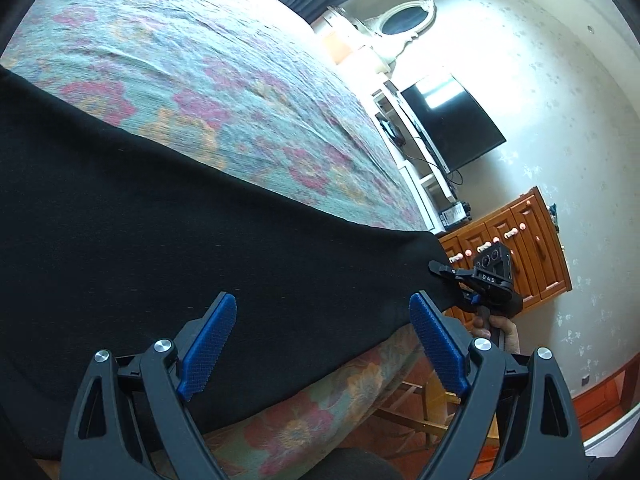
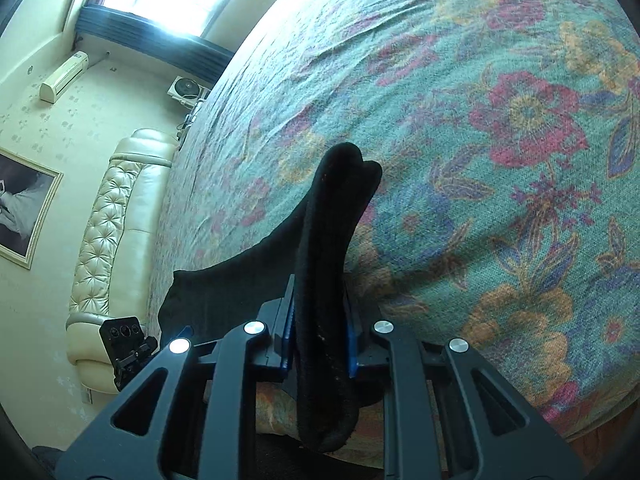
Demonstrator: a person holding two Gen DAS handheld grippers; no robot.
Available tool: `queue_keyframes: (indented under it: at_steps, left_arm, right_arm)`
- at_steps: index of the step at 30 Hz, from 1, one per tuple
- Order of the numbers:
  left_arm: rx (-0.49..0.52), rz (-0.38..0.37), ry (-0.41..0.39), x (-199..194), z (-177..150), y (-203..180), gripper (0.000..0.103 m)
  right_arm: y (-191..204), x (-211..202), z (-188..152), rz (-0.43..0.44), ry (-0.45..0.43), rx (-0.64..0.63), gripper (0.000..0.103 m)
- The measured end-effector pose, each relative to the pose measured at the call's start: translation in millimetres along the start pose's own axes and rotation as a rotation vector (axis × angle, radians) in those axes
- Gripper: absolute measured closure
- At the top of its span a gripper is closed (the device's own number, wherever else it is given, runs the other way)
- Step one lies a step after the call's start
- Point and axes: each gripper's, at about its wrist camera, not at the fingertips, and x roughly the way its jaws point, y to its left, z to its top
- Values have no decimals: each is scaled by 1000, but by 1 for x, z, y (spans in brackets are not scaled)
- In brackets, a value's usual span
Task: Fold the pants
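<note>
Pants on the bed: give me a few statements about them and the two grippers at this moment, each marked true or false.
1. The right gripper is clamped on a bunched edge of the black pants. True.
2. The left gripper grips the pants too. False: its blue pads stand wide apart, with nothing pinched between them.
3. The pants lie on a floral bedspread. True.
4. The pants are light blue. False: they are black.
5. The pants lie in the middle of the bed. False: they lie along its near edge, above the bedspread's hanging side.
</note>
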Motion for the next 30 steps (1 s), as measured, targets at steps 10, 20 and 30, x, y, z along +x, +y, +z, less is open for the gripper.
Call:
queue_keyframes:
  at_steps: [10, 20, 30]
  left_arm:
    - [-37, -82, 135, 51, 4, 9, 16]
    - [-129, -140, 100, 26, 9, 22, 16]
    - [-209, -179, 31, -19, 24, 54, 16]
  right_arm:
    - [71, -13, 0, 51, -50, -83, 85]
    - [152, 18, -10, 115, -17, -183, 85]
    - [207, 103, -38, 159, 101, -224, 85]
